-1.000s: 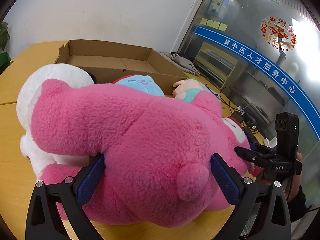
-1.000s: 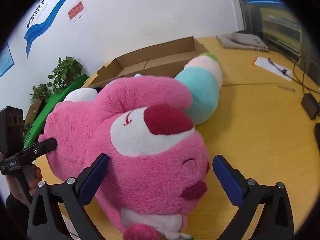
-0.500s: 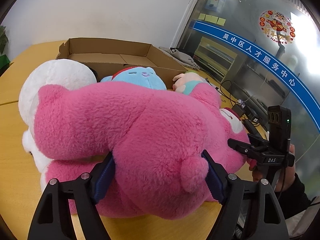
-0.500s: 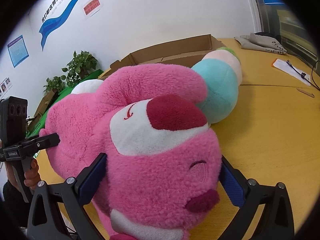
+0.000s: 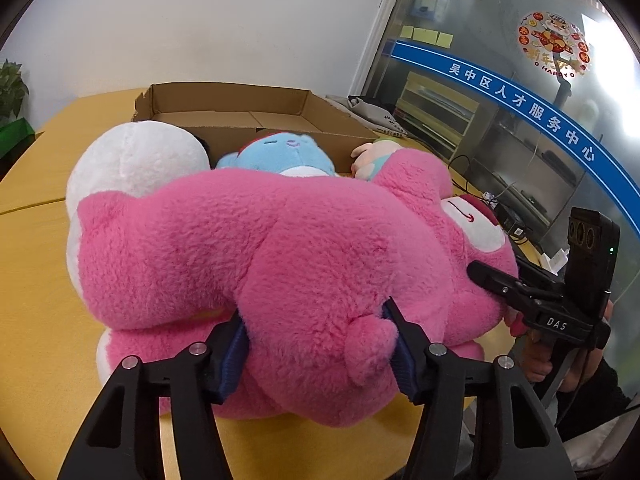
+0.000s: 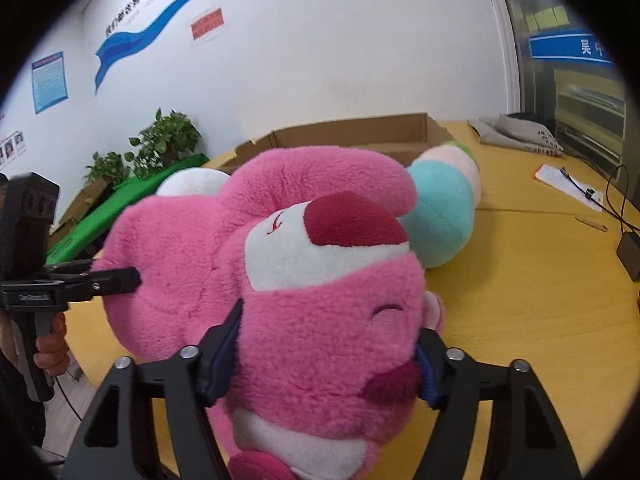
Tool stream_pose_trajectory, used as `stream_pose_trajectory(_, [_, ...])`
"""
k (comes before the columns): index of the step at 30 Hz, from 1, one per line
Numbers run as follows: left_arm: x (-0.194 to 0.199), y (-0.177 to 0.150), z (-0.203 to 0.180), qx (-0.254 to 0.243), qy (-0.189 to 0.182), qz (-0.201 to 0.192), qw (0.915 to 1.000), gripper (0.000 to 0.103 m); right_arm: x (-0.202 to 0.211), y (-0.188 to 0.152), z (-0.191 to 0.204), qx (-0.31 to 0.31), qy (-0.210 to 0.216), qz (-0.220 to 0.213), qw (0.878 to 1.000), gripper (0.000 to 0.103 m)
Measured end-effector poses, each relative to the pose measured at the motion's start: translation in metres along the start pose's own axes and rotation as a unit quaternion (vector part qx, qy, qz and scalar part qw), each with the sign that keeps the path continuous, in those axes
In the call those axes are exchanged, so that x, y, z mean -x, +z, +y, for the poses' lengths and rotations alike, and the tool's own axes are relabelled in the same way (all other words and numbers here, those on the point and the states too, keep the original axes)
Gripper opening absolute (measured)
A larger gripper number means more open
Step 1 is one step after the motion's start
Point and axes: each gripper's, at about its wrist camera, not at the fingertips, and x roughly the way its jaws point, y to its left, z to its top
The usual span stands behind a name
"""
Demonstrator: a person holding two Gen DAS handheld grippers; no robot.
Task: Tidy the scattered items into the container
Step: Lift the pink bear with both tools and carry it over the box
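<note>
My left gripper (image 5: pixel 316 344) is pinched into the rump of the big pink plush bear (image 5: pixel 280 248), blue pads sunk deep in the fur beside its stubby tail. My right gripper (image 6: pixel 326 354) has the bear's head clamped at the cheeks, pads buried either side of the face. The bear lies on its side on the yellow table (image 6: pixel 540 280), stretched between my two grips. I judge it light but bulky, and very soft: the stuffing gives way under the pads, so a grip on fur alone could slide. Holding the thick mass at both ends looks right to me; it should sag in the middle when raised. Just behind it sit a white plush (image 5: pixel 136 160), a blue plush (image 5: pixel 280 154) and a pastel caterpillar plush (image 6: pixel 444 208), pressed close against it. Beyond them stands the open cardboard box (image 5: pixel 320 114), low-walled and, as far as I can see, with nothing inside.
</note>
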Motion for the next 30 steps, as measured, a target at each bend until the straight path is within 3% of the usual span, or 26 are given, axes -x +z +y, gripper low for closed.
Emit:
stream_pose_trajectory(7, [0.031,0.018,-0.005,-0.003,-0.008,-0.026,0.9996,0.064,0.024,0.02,0.007,-0.013,0.022,-0.018,1.0,0.064])
stream_pose_trajectory(10, [0.04,0.046,-0.006,-0.01,-0.008,-0.045,0.9989,0.064,0.035,0.049,0.01,-0.005,0.025,-0.042,0.999,0.064])
stream_pose_trajectory(14, [0.037,0.11,0.007,-0.021,-0.013,-0.077,0.9967,0.064,0.036,0.109,0.008,0.019,0.021,-0.081,0.996,0.064])
stream_pose_trajectory(17, [0.016,0.171,0.026,-0.031,-0.005,-0.086,0.9958,0.064,0.02,0.155,0.002,0.025,0.016,-0.096,0.995,0.064])
stream_pose_trajectory(23, [-0.05,0.287,0.066,-0.027,0.016,-0.087,0.9957,0.064,-0.052,0.253,-0.039,0.006,0.021,-0.106,0.994,0.064])
stream_pose_trajectory(27, [-0.11,0.351,0.085,-0.014,0.026,-0.063,0.9976,0.064,-0.115,0.311,-0.07,-0.01,0.012,-0.085,0.996,0.064])
stream_pose_trajectory(30, [-0.162,0.381,0.106,0.006,0.025,-0.029,0.9992,0.064,-0.163,0.337,-0.094,-0.018,0.003,-0.061,0.998,0.064])
